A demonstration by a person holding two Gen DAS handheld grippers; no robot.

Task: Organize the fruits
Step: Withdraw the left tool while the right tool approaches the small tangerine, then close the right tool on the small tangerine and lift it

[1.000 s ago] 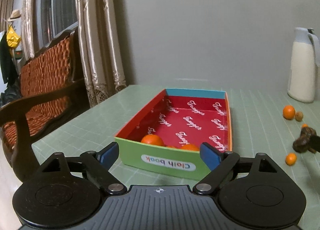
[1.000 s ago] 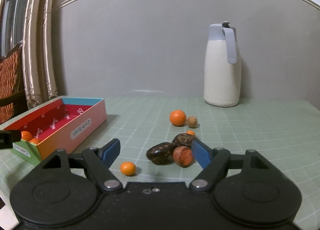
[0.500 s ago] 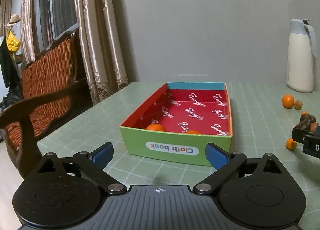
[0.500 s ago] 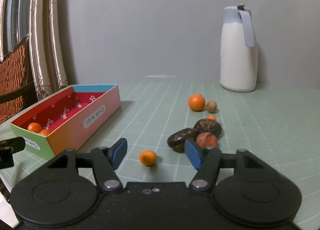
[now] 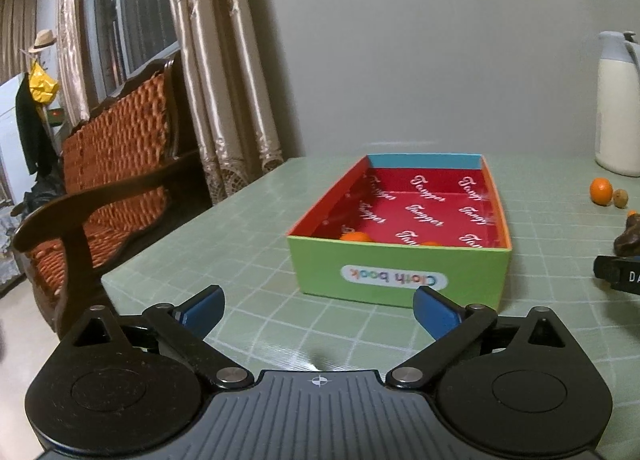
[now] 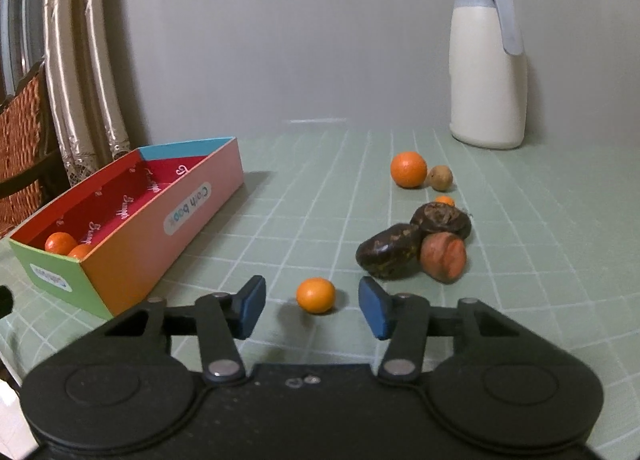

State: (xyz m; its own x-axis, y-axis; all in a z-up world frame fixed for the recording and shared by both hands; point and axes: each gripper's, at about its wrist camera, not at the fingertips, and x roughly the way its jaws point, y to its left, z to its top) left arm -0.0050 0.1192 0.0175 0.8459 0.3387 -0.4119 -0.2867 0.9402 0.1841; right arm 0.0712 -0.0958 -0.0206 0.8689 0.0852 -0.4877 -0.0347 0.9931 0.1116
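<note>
Left wrist view: the left gripper (image 5: 318, 310) is held released before the box (image 5: 400, 272), in which two oranges (image 5: 356, 236) are seen at the near end. Right wrist view: the right gripper (image 6: 312, 306) is spread, unclenched, around a small orange (image 6: 315, 295) on the table (image 6: 520, 260), near its front edge.

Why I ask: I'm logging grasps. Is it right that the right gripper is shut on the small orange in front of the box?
Not quite. The right wrist view shows the right gripper open, the small orange lying on the table between its fingers, ungripped.
</note>
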